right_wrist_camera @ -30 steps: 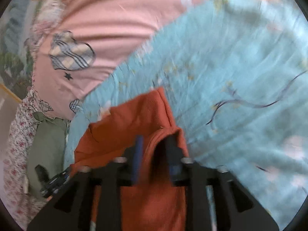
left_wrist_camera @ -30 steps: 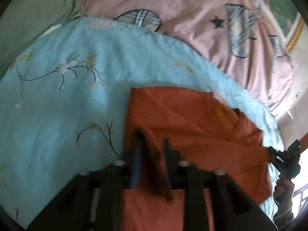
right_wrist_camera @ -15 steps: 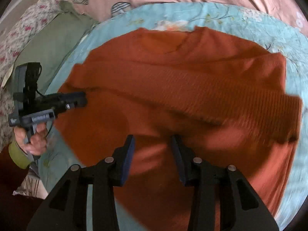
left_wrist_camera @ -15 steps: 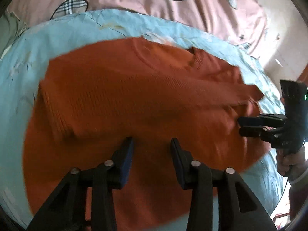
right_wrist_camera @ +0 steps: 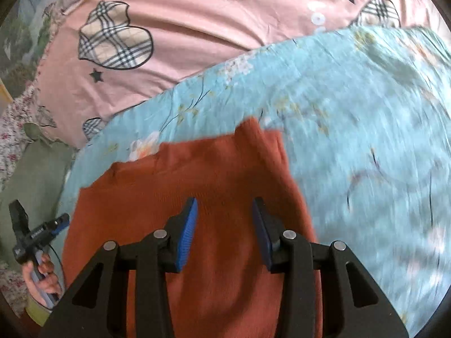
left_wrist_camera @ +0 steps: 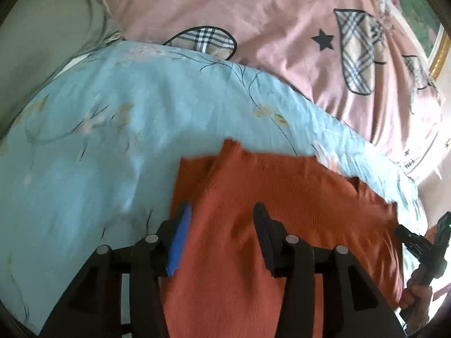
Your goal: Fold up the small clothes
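Observation:
An orange knit garment [left_wrist_camera: 282, 211] lies on the light blue floral sheet [left_wrist_camera: 98, 140]. My left gripper [left_wrist_camera: 221, 222] hovers over the garment's left part. Its jaws are opening and the knit shows in the gap, but the pads do not press on it. My right gripper [right_wrist_camera: 225, 219] is over the garment's [right_wrist_camera: 169, 183] right part, jaws apart, with cloth showing below them and nothing pinched. From each wrist view the other gripper shows at the garment's side edge in a hand: the right gripper [left_wrist_camera: 403, 232] and the left gripper [right_wrist_camera: 63, 219].
A pink quilt [left_wrist_camera: 267, 28] with plaid patches and black stars lies beyond the blue sheet [right_wrist_camera: 366, 112]. Green cloth [left_wrist_camera: 42, 28] is at the far left and also shows at the left in the right wrist view [right_wrist_camera: 36, 174]. A gilt frame [left_wrist_camera: 439, 53] is at the upper right.
A second ago both grippers were shut on raised folds of the orange garment. They then let go over the spread garment. Now both stand open nearer its far edge.

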Motion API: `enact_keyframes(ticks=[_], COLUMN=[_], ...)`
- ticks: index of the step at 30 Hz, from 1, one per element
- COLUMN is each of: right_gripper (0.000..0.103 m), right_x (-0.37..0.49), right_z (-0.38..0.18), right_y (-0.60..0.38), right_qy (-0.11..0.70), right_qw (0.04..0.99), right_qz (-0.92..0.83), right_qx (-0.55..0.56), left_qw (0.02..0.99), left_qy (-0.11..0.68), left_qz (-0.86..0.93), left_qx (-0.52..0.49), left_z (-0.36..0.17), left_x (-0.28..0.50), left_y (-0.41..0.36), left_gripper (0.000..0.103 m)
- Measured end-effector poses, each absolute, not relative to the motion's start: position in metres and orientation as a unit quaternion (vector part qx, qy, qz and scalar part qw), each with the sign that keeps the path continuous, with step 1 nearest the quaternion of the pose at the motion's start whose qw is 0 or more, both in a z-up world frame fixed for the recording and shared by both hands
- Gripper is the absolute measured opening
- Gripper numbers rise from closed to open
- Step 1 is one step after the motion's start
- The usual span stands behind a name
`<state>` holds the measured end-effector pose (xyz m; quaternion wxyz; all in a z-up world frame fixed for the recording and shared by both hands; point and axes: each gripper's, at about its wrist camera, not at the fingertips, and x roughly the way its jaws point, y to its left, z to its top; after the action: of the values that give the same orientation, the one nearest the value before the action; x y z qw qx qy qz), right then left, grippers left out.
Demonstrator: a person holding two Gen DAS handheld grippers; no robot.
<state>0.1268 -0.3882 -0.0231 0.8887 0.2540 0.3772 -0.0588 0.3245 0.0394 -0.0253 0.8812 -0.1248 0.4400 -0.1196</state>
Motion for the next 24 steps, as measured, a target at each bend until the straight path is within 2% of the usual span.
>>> enact_keyframes(ticks=[2, 5, 9, 14, 20, 24], right_gripper=[0.042, 0.042, 0.044, 0.048, 0.058, 0.059], right_x=[0.114, 0.082, 0.053, 0.034, 0.017, 0.010], right_z=[-0.024, -0.023, -0.024, -0.025, -0.028, -0.032], right_y=[-0.378, -0.357, -0.332, -0.307, -0.282, -0.272], right_qy=[0.372, 0.361, 0.351, 0.356, 0.367, 0.376], right_qw=[0.889, 0.889, 0.886, 0.880, 0.875, 0.871], right_qz=[-0.050, -0.031, -0.011, 0.007, 0.031, 0.035], right_qx=[0.260, 0.279, 0.302, 0.315, 0.315, 0.313], left_qw=[0.879, 0.873, 0.869, 0.852, 0.848, 0.847], left_qy=[0.437, 0.434, 0.437, 0.462, 0.472, 0.474], left_qz=[-0.134, -0.156, -0.162, -0.165, -0.139, -0.124], left_qx=[-0.137, -0.157, -0.168, -0.181, -0.194, -0.205], left_z=[-0.024, -0.021, -0.025, -0.042, -0.052, -0.056], left_x=[0.291, 0.244, 0.182, 0.138, 0.127, 0.129], left_y=[0.045, 0.049, 0.056, 0.054, 0.051, 0.050], left_gripper=[0.048, 0.055, 0.081, 0.081, 0.081, 0.085])
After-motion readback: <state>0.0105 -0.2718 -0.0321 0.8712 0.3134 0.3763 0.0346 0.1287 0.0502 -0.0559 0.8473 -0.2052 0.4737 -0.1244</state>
